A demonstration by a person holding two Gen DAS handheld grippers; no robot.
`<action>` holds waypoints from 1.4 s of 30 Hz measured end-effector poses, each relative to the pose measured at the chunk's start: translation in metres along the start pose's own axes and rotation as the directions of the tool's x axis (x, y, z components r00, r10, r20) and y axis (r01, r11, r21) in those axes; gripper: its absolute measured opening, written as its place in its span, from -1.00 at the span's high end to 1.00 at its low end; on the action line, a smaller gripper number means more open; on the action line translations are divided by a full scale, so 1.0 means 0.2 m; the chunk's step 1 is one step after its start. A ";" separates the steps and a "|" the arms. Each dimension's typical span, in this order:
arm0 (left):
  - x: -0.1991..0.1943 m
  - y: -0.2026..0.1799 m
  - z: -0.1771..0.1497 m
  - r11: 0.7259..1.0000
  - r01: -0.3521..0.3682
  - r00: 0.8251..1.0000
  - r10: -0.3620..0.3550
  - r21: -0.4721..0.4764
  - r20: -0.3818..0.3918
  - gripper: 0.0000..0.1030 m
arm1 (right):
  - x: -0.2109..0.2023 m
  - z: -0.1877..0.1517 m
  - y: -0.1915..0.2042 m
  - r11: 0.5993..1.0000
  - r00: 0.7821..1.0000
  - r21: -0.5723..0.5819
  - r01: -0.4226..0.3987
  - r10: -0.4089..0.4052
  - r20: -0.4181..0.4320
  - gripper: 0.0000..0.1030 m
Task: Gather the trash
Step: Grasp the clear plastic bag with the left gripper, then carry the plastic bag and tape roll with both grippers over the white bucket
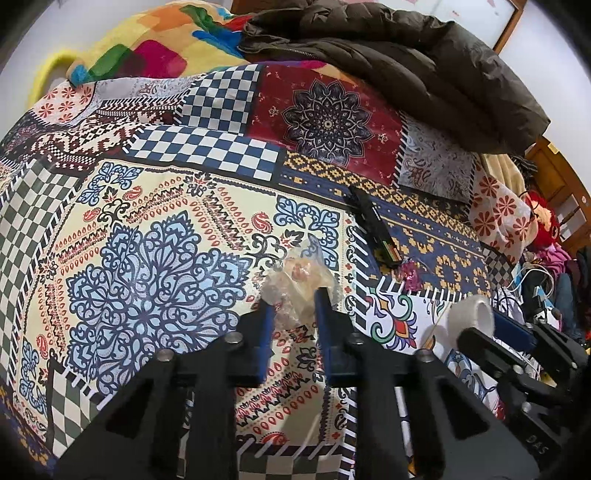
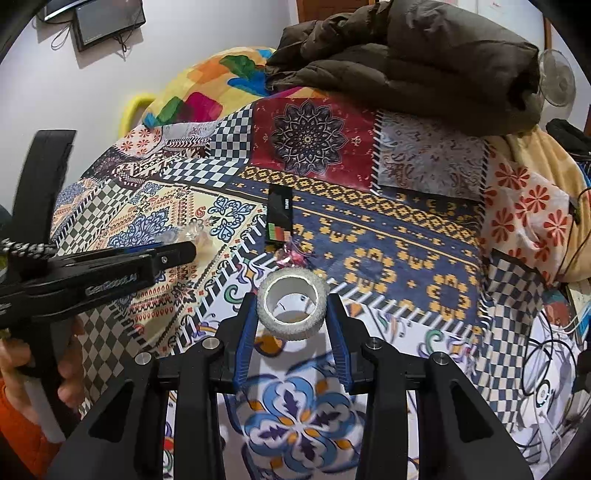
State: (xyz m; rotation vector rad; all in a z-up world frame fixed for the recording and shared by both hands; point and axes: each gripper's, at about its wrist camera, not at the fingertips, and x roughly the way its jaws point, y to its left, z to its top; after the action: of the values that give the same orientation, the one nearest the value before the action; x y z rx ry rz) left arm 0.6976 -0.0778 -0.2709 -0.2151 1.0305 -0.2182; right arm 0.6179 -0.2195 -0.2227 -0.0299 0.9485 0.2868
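Note:
A crumpled clear plastic wrapper [image 1: 295, 280] with peach-coloured bits inside lies on the patterned bedspread [image 1: 155, 258]. My left gripper [image 1: 294, 299] is shut on it, a blue pad pressing each side. The same gripper [image 2: 184, 251] comes in from the left in the right wrist view, held by a hand [image 2: 70, 373]. My right gripper [image 2: 293, 306] is shut on a whitish roll of tape [image 2: 295, 326], hole facing the camera; the roll [image 1: 469, 317] also shows at lower right in the left wrist view. A flat black packet [image 2: 279, 214] and a pink foil scrap [image 2: 293, 256] lie just beyond the roll.
A brown padded jacket [image 1: 406, 62] is heaped at the back of the bed beside a colourful blanket [image 1: 155, 48]. Cables and a white cord [image 2: 546, 376] trail off the right edge. A screen [image 2: 107, 22] hangs on the wall.

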 end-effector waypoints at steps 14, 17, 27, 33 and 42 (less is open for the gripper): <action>-0.49 -0.10 -0.09 0.998 -0.042 0.995 0.037 0.053 0.091 0.83 | -0.32 0.01 0.03 1.000 0.999 0.001 -0.006 0.006 0.048 0.34; -0.64 -0.13 -0.11 0.995 -0.068 0.991 0.059 0.076 0.123 0.83 | -0.45 0.02 0.06 1.000 0.997 -0.009 -0.009 0.009 0.079 0.34; -1.17 -0.17 -0.34 0.985 -0.144 0.970 0.122 0.094 0.210 0.83 | -0.85 -0.06 0.23 0.998 0.987 -0.042 -0.037 0.043 0.152 0.34; -1.41 -0.10 -0.53 0.982 -0.176 0.963 0.158 0.063 0.219 0.83 | -1.03 -0.15 0.36 0.995 0.984 -0.080 -0.059 0.072 0.164 0.34; -1.77 0.06 -0.88 0.969 -0.247 0.938 0.241 -0.005 0.248 0.83 | -1.22 -0.29 0.64 0.979 0.979 -0.188 -0.085 0.117 0.169 0.34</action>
State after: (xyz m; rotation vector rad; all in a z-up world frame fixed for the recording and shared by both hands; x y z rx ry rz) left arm 0.3708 0.0196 -0.0695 -0.0858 0.7967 0.0217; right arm 0.4055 -0.1612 -0.0467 -0.1197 0.7435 0.4617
